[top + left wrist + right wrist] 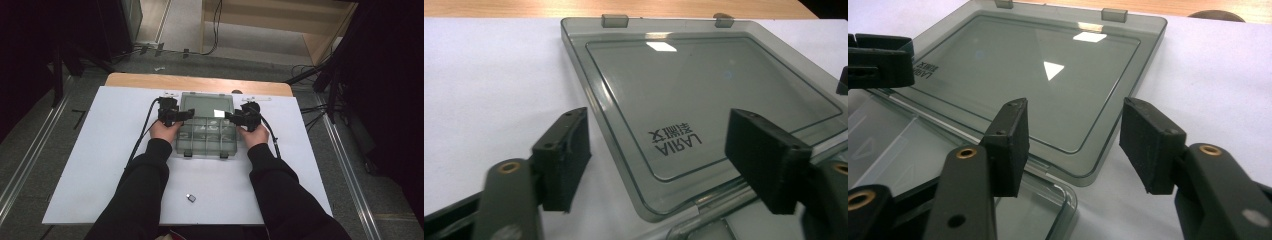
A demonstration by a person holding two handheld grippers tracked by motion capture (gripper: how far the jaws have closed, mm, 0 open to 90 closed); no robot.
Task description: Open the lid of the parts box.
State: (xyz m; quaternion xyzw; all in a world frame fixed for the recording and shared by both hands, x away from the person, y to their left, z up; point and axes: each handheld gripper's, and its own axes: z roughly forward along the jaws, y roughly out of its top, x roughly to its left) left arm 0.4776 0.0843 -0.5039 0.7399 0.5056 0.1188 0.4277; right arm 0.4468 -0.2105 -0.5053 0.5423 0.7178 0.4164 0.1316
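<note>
A smoky clear compartment box (206, 140) lies open on the white sheet, its lid (206, 106) folded flat behind the tray. My left gripper (187, 114) hovers at the lid's near left corner. In the left gripper view its jaws (659, 117) stand wide apart, with the lid (704, 80) and its printed label lying flat between and beyond them, untouched by the pads. My right gripper (229, 116) is at the lid's near right corner. Its jaws (1075, 107) are apart over the lid's (1013, 75) rounded corner, holding nothing. The left gripper (878, 62) also appears at the far side.
A small grey metal piece (190, 198) lies on the white sheet (100, 150) near the front edge, between the forearms. Two latches (187, 154) stick out of the tray's front. A strip of wooden tabletop (150, 80) runs behind the sheet, with cables on the floor beyond.
</note>
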